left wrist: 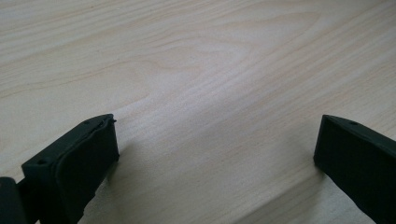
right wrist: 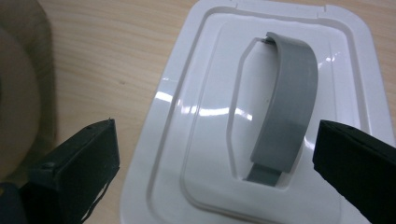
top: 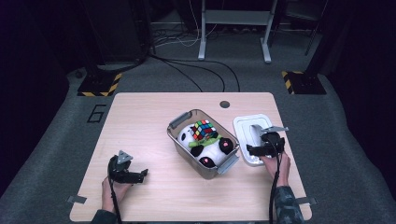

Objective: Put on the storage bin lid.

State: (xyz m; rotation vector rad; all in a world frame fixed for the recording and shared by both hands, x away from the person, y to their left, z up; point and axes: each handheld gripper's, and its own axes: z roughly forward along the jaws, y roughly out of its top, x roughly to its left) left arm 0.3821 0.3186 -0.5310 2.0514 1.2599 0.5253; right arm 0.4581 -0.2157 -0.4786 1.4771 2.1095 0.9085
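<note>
Hovering jaws-apart over the white lid (right wrist: 280, 116), the right gripper (top: 261, 149) holds nothing yet; bin (top: 180, 120) already packed, left gripper (top: 133, 176) idle, apart.

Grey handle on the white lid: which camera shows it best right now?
The right gripper view. It looks straight down on the white lid, with the grey handle arching large between the open right gripper. In the high view the right gripper covers much of the lid. The left gripper view faces bare table.

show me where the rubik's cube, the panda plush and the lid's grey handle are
Rubik's cube (top: 203, 129), high view, its top face.
Panda plush (top: 211, 151), high view, its white body.
Grey handle (right wrist: 286, 112), right gripper view, middle of the strap.
</note>
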